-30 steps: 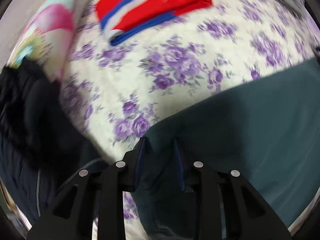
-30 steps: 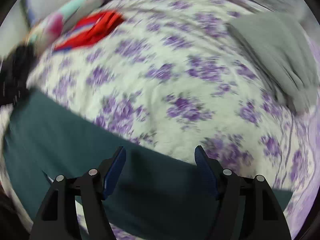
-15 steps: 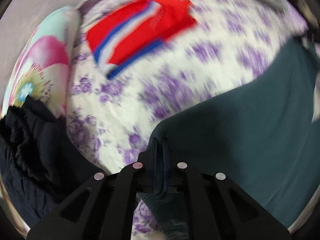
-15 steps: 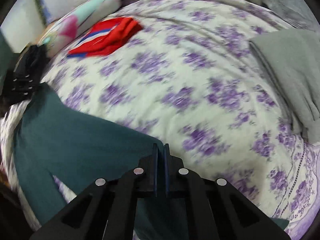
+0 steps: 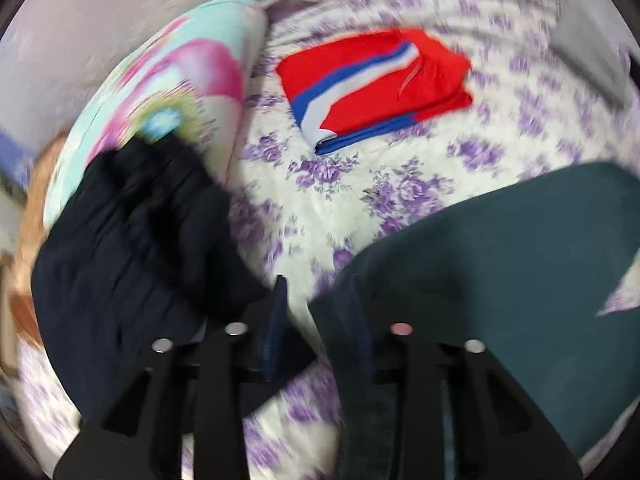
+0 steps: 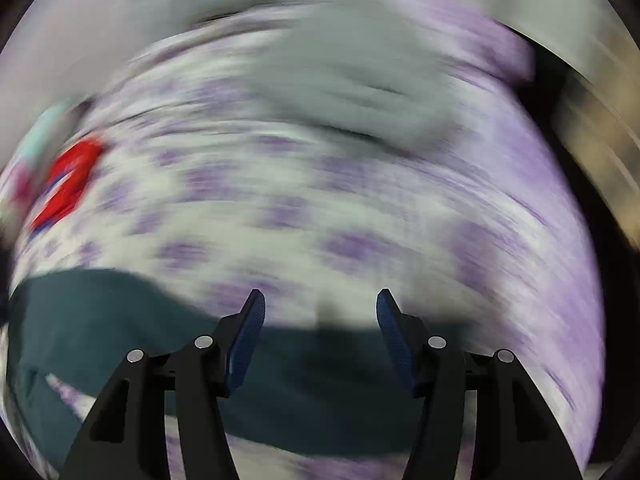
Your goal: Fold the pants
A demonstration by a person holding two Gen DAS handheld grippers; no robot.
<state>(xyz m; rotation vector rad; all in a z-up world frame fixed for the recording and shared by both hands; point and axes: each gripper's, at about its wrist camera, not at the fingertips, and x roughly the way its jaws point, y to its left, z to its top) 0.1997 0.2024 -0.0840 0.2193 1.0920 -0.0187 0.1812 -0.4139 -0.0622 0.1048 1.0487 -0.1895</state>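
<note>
Moments after pinching shut, both your tongs have just been opening: the left tongs point(image 5: 316, 312) gape partway at the edge of the dark teal fabric pants point(image 5: 500, 280), the right tongs point(image 6: 320, 332) stand wider above them, gripping nothing. The pants lie released on the purple-flowered bedspread point(image 5: 360, 184), this fold apparently laid.

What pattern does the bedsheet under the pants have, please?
Purple flowers on white; the bedsheet shows best in the left wrist view.
</note>
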